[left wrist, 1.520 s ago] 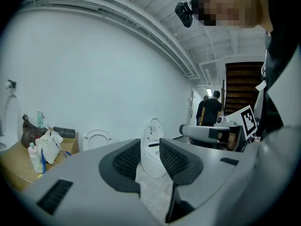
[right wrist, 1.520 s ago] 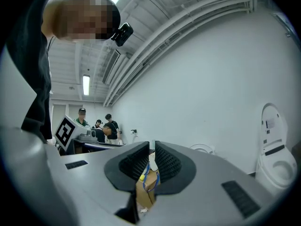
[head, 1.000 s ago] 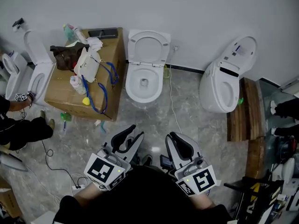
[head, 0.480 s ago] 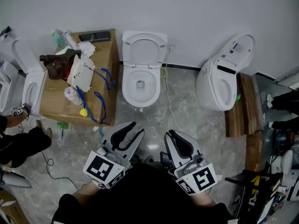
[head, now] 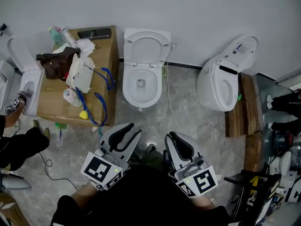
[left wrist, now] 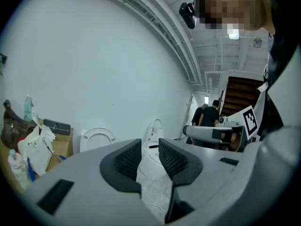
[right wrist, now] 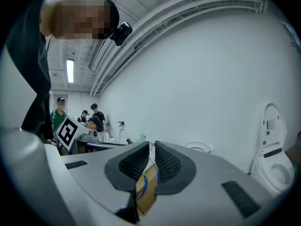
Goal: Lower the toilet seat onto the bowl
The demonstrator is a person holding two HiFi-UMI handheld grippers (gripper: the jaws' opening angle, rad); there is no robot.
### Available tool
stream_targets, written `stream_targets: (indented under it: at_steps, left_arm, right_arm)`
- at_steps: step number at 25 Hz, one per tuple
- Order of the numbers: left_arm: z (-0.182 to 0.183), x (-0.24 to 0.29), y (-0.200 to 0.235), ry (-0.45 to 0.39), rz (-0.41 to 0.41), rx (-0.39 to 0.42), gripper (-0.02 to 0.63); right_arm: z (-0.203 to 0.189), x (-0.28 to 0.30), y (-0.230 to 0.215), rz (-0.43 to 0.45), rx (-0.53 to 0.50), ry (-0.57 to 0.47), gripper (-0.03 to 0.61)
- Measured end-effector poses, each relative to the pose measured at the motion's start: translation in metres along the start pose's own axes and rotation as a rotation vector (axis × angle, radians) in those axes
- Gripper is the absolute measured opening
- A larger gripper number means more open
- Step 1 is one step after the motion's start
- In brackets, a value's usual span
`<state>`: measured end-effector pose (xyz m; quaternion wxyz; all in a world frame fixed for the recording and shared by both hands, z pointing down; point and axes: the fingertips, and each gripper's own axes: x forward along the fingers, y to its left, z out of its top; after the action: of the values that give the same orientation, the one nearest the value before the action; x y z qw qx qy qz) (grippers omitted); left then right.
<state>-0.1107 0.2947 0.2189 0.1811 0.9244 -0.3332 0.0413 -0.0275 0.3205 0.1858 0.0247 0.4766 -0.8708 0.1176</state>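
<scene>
A white toilet (head: 140, 86) stands against the far wall, its seat (head: 147, 46) and lid tilted up against the wall. The raised seat also shows in the left gripper view (left wrist: 98, 138) and in the right gripper view (right wrist: 197, 147). Both grippers hover low near my body, well short of the bowl. My left gripper (head: 130, 129) (left wrist: 149, 147) has its jaws apart and closing, with nothing between them. The right gripper (head: 172, 137) (right wrist: 152, 149) keeps its pads almost together with only a thin slit, holding nothing.
Left of the toilet is a cardboard box (head: 56, 102) piled with bags and bottles. Another white toilet (head: 221, 86) and wooden planks (head: 247, 112) stand to the right. A third toilet (head: 28, 79) and a crouching person (head: 19, 142) are at far left. A cable (head: 171, 107) runs over the floor.
The view has shifted a little, so the toilet and box sit slightly further left. The left gripper's jaws have narrowed slightly. The person at far left has moved.
</scene>
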Motion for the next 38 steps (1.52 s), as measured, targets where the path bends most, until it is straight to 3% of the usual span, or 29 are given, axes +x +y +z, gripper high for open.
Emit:
stream_targets:
  at_steps: [8, 11, 16, 27, 38]
  left_arm:
    - [-0.010, 0.031, 0.014, 0.055, 0.012, -0.029, 0.094]
    - [0.000, 0.046, 0.020, 0.029, 0.021, -0.009, 0.043]
    - [0.024, 0.083, 0.032, -0.005, 0.052, 0.009, 0.021]
    - [0.065, 0.183, 0.054, -0.048, 0.120, 0.010, 0.018]
    - [0.078, 0.221, 0.069, -0.052, 0.186, 0.022, 0.020]
  right_arm:
    - [-0.014, 0.025, -0.026, 0.032, 0.053, 0.038, 0.058]
    - [-0.010, 0.038, -0.044, 0.055, 0.058, 0.031, 0.060]
    - [0.009, 0.066, -0.084, 0.103, 0.050, 0.014, 0.058]
    - [0.044, 0.111, -0.173, 0.230, 0.019, -0.009, 0.032]
    - [0.057, 0.132, -0.209, 0.297, -0.012, -0.031, 0.031]
